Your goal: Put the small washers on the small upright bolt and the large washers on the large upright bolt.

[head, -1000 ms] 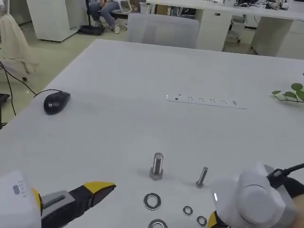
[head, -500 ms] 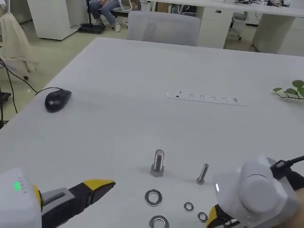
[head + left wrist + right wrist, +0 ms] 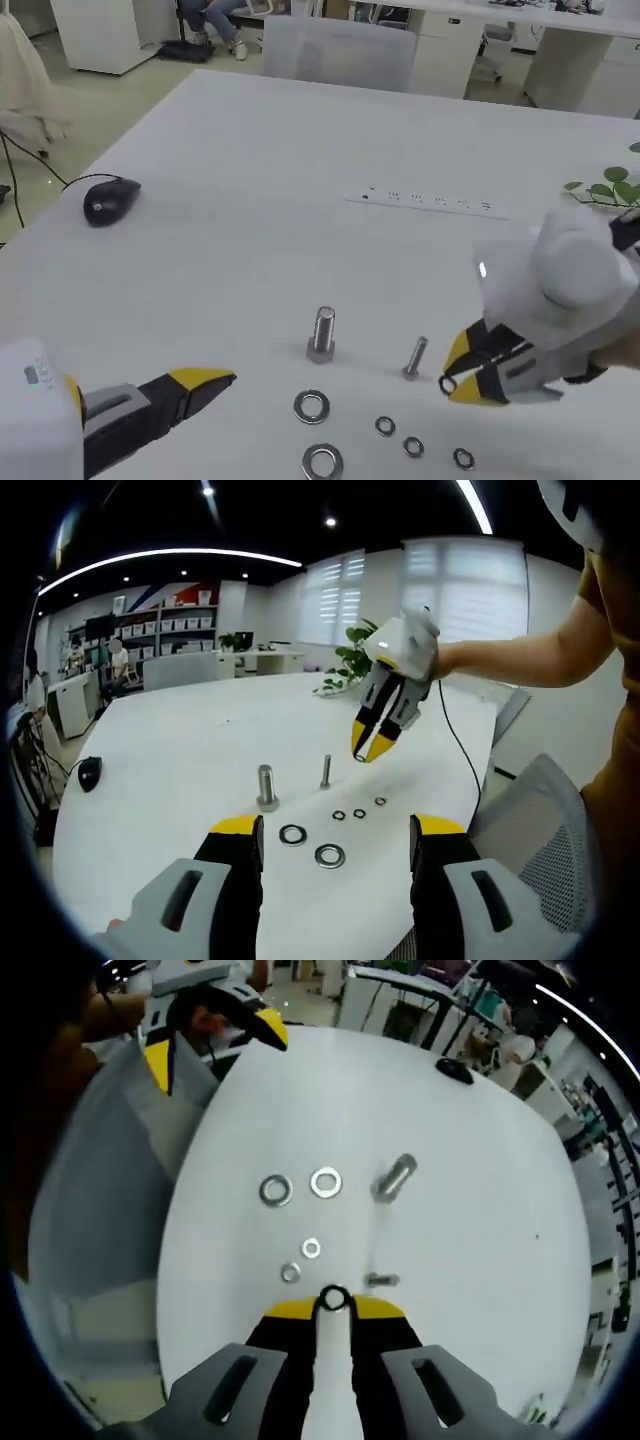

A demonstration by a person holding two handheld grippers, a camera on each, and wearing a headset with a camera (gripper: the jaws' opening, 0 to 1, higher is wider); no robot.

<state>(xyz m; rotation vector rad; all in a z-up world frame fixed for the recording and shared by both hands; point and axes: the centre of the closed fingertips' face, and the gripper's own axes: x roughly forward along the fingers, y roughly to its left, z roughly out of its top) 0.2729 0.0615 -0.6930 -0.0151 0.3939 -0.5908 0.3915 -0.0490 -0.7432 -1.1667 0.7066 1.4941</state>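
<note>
Right claw is pinching one small washer at the very tips of its jaws, which are squeezed together on it. It hangs in the air over the white table. Left claw sits low on the far side of the bolts from the right claw. Its jaws are spread wide with nothing in them.

Big bolt stands up well apart from the right claw, past the small bolt. This washer should not go there. Small bolt stands just beside the right claw's tips, and I think that is where this washer belongs.

Two big washers lie flat between the two claws, closer to the left one. Three more small washers lie flat near the right claw, a bit lower down.

To do this step well, go slowly. The hole in the washer is tiny and the small bolt is thin, so they have to line up just right. Turn the claw so the washer lies flat, like a plate. Bring the hole right over the top of the bolt, then come straight down. Let go only when the bolt tip pokes through the hole.

Be gentle, because the bolt only stands on its flat head. A bump from the side could tip it over. The left claw is best kept away from the bolts.
</note>
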